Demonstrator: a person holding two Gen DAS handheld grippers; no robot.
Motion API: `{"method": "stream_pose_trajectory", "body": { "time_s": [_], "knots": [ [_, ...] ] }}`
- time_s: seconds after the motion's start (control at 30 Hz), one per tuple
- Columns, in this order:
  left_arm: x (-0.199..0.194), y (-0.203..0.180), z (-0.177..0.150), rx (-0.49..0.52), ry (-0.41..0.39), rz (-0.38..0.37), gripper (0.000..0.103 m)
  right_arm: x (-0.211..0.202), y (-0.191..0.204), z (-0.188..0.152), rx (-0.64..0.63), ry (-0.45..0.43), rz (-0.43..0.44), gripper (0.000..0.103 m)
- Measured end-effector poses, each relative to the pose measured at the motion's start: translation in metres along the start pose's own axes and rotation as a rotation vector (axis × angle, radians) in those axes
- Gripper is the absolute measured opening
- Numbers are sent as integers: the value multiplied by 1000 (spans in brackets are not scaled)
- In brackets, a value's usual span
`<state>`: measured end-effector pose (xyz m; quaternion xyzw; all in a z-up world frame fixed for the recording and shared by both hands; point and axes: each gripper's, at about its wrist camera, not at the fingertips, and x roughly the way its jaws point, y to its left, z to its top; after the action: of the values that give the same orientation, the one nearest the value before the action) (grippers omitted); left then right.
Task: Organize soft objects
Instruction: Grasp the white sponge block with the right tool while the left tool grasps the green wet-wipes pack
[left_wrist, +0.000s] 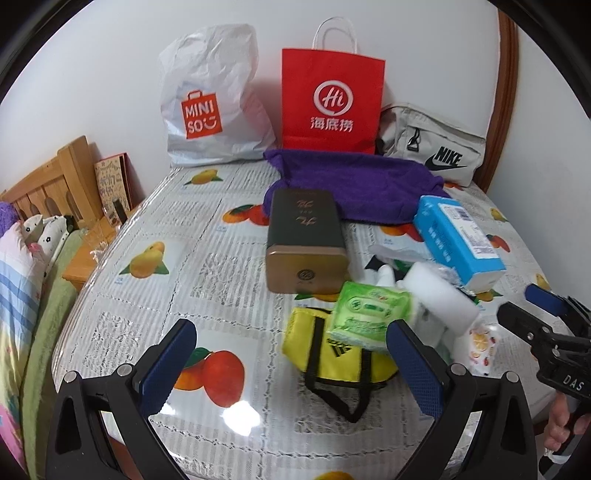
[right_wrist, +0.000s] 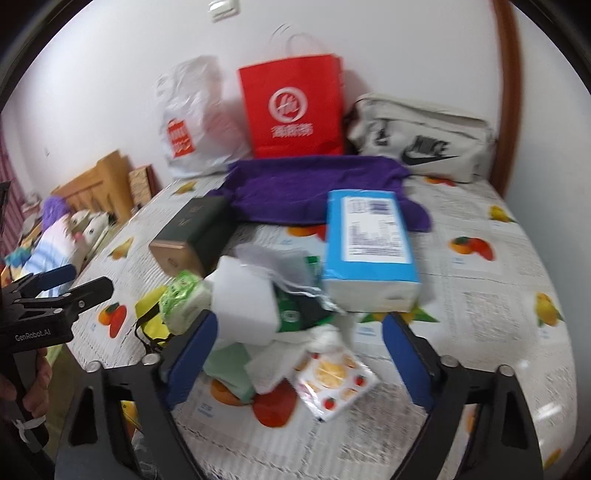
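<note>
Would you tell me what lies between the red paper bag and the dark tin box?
The purple towel lies between the red paper bag and the dark tin box, clearest in the left wrist view.

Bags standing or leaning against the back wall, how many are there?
3: a white plastic bag on the left, a red paper bag in the middle, a grey pouch on the right.
</note>
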<state>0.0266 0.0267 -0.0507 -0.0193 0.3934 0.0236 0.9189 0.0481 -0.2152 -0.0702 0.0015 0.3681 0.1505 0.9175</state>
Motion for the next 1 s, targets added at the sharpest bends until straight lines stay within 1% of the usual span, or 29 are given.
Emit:
{"method": "stream_pose_trajectory", "body": {
  "time_s": [0.13,0.27,0.33,0.37,0.4,0.47,0.53,0.73,0.8,0.93,1.0],
  "knots": [
    [13,10,-2,-8,18,-13,103,22,12,4,-11,47,59,84],
    [23,15,-2,-6,28,-32,103,40,19,5,-16,87,64,84],
    [28,16,-2,-4,33,-44,103,48,19,6,-8,106,74,80],
    [29,17,-1,-4,32,-50,103,51,19,6,-4,116,85,73],
    [31,17,-1,-2,31,-57,103,54,19,5,-6,131,98,63],
    [34,16,-1,1,32,-68,103,60,20,4,-19,156,119,53],
    [36,15,-3,5,27,-83,103,57,20,2,-22,135,117,53],
    [42,3,-4,34,40,-155,103,28,20,7,-47,58,128,53],
    [42,-3,-4,49,39,-185,103,19,17,9,-55,33,110,53],
    [45,-15,-4,72,55,-254,103,8,9,6,-52,24,101,53],
    [48,-22,-4,91,58,-272,103,3,6,2,-70,15,87,53]
  ]
}}
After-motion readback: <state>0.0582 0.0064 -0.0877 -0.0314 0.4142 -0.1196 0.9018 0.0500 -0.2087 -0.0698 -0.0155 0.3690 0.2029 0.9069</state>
